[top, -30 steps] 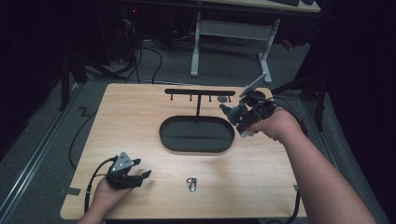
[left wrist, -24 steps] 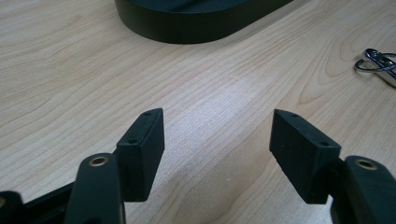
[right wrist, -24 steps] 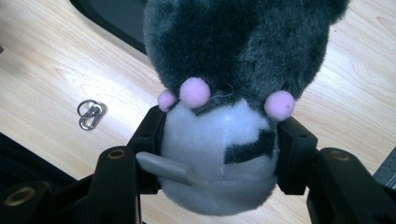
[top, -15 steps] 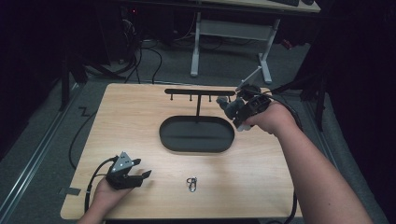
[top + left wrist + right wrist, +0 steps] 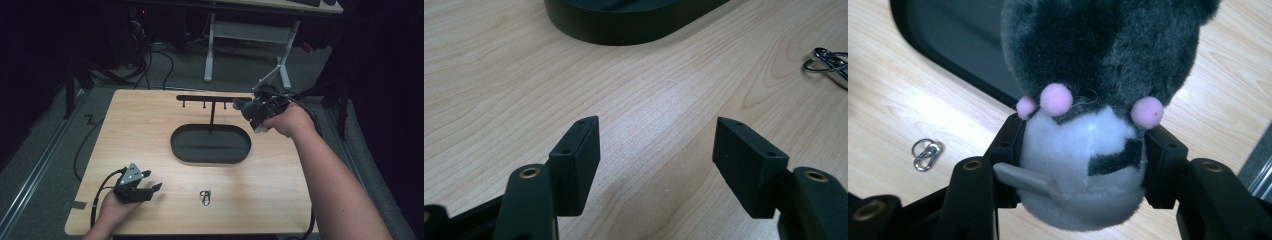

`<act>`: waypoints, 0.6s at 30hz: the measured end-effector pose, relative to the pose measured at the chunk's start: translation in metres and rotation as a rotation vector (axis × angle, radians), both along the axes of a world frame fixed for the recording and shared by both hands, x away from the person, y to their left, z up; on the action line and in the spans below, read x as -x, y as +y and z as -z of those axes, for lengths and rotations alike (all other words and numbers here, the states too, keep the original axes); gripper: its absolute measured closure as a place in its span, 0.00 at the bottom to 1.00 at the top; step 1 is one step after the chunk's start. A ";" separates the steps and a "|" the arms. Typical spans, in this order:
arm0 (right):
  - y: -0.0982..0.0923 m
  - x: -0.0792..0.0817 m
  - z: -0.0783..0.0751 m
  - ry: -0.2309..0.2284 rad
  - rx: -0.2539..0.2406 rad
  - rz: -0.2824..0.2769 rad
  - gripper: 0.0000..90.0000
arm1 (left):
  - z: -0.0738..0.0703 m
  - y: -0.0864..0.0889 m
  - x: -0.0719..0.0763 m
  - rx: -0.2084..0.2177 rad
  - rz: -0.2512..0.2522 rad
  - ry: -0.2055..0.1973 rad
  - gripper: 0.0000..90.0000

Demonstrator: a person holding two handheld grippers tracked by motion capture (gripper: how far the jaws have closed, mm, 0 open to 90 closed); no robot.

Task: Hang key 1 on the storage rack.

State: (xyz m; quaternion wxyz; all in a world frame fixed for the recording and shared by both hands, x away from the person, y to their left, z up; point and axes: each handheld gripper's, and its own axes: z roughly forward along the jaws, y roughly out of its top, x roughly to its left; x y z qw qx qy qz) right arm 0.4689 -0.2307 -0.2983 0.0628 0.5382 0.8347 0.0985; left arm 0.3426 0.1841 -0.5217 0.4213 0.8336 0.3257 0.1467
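- Plush toy (image 5: 1088,100), grey and white with pink pom-poms: pinched between the right tool's (image 5: 257,111) jaws, held in the air at the right end of the black hook bar (image 5: 212,97).
- Judging by that, pickup is done; hanging it on a hook is left. Can't tell whether its loop is on a hook.
- Stand's oval base tray (image 5: 210,144) sits mid-desk below the bar.
- Metal clip (image 5: 205,197) lies on the desk (image 5: 150,125) near the front, untouched.
- Left tool (image 5: 145,189) rests at the front-left of the desk, jaws spread, nothing between them.
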 end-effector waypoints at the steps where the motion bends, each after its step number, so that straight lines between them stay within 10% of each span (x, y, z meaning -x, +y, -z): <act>1: -0.004 0.000 0.001 -0.002 0.008 0.007 0.52 | 0.000 0.000 0.000 0.000 0.000 0.000 0.40; 18: -0.017 0.002 0.005 -0.015 0.007 0.029 0.52 | 0.001 -0.002 0.001 -0.010 0.005 0.001 0.40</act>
